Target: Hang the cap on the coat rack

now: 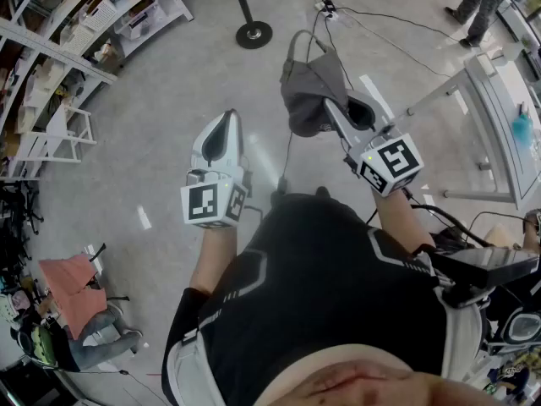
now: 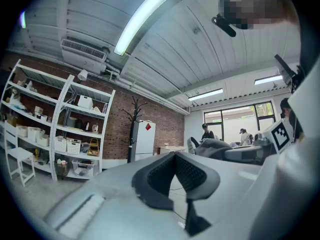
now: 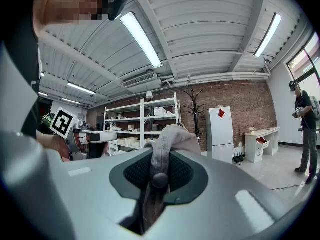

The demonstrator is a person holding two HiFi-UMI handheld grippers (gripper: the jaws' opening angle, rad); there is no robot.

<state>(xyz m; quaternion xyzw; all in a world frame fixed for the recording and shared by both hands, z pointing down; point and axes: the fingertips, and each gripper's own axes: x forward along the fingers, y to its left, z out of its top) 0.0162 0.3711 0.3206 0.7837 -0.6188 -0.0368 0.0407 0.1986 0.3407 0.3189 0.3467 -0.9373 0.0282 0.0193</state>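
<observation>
Limp grey cap (image 1: 308, 83) in right tool (image 1: 336, 115)

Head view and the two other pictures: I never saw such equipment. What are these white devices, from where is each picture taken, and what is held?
No robot: a person holds a two-jaw tool in each hand. The head view looks down from the person's head at the left tool and right tool. The other two come from cameras riding on each tool, looking along its jaws. The right tool is shut on a grey cap. The left tool's jaws are together, nothing between them. The coat rack stands across the room by the brick wall.
</observation>
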